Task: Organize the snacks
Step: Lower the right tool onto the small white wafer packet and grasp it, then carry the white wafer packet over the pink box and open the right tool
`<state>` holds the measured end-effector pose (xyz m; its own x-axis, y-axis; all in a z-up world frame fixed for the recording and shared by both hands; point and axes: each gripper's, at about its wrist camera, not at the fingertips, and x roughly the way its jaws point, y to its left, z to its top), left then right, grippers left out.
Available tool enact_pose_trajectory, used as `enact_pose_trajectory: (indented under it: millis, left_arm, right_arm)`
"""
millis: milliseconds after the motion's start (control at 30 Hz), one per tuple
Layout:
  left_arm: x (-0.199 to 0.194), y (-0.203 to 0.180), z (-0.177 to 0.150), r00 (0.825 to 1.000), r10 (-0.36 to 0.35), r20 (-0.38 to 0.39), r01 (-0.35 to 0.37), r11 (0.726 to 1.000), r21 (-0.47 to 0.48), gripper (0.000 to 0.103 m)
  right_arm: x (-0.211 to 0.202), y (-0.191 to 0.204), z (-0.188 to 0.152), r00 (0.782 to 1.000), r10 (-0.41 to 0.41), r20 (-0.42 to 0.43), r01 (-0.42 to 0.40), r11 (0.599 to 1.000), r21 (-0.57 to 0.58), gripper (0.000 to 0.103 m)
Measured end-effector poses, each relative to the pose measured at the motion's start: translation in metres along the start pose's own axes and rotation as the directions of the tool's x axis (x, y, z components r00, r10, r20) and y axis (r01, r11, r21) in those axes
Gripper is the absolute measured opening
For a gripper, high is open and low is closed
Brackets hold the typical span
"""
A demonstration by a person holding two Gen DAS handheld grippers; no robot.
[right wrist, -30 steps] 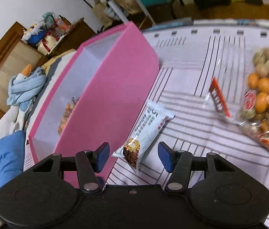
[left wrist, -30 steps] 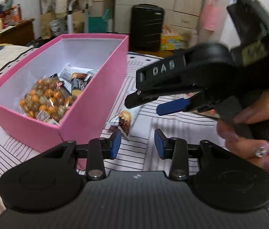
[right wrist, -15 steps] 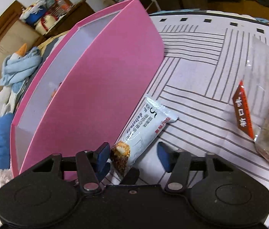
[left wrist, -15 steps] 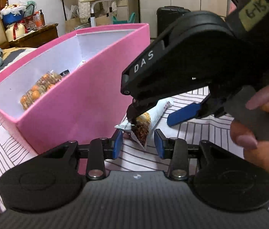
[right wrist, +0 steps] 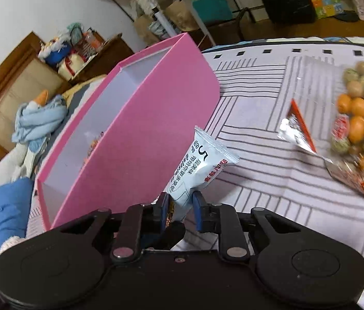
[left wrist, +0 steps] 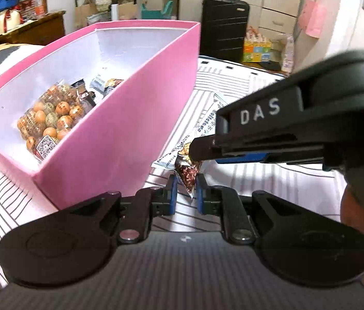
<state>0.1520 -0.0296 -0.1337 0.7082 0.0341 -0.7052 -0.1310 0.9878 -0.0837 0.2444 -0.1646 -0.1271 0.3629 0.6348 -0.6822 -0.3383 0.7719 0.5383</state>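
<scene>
Black right gripper (left wrist: 200,152) marked "DAS" and left gripper (left wrist: 184,193) both pinch "delicious" snack packet (right wrist: 197,170).

A home bedroom: striped bedsheet (right wrist: 272,180), suitcase (left wrist: 224,25), wardrobe (left wrist: 277,5).

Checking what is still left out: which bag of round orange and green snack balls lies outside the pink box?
The clear bag of orange and green balls on the striped cloth, right of the pink box; the other bag already sits inside the box.

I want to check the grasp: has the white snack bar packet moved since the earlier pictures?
Yes. The white snack bar packet lay flat beside the pink box; now it tilts up, both hand-held grippers shut on its near end.
</scene>
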Motion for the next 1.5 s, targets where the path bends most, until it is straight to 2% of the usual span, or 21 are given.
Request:
enact_pose_trajectory:
  millis: [200,400,633,833,1067,1267,1400,1500]
  left_arm:
    - [-0.022,0.0,0.003,0.998,-0.05,-0.033,0.052,0.997,0.06,0.014]
    - [-0.047,0.002,0.009,0.993,-0.095,-0.074,0.102,0.989,0.104,0.014]
    - [-0.085,0.011,0.018,0.991,-0.127,-0.038,0.131,0.982,0.136,0.014]
    - [-0.117,0.028,0.031,0.99,-0.143,0.008,0.141,0.979,0.149,0.013]
    - [-0.138,0.058,0.047,0.992,-0.112,0.061,0.103,0.985,0.137,0.014]
    - [-0.131,0.094,0.062,0.991,-0.096,0.091,0.087,0.991,0.103,0.014]
    - [-0.114,0.112,0.073,0.994,-0.092,0.059,0.087,0.993,0.075,0.014]
    - [-0.098,0.124,0.081,0.994,-0.106,0.016,0.105,0.993,0.052,0.016]
  right_arm:
    - [-0.019,0.011,-0.011,1.0,-0.011,-0.006,0.011,0.998,0.066,0.023]
    - [-0.044,0.027,-0.019,1.0,-0.007,0.006,0.007,0.998,0.063,0.023]
    - [-0.071,0.057,-0.015,1.0,0.003,0.024,-0.003,1.0,0.024,0.023]
    - [-0.082,0.094,-0.002,1.0,0.007,0.025,-0.005,0.998,-0.065,0.023]
    - [-0.062,0.131,0.021,1.0,0.03,0.003,-0.029,0.989,-0.144,0.023]
    - [-0.031,0.154,0.04,0.999,0.029,-0.017,-0.032,0.978,-0.205,0.023]
    - [-0.007,0.158,0.047,1.0,0.019,-0.025,-0.024,0.975,-0.221,0.024]
    - [0.005,0.158,0.046,1.0,-0.027,0.005,0.028,0.975,-0.22,0.026]
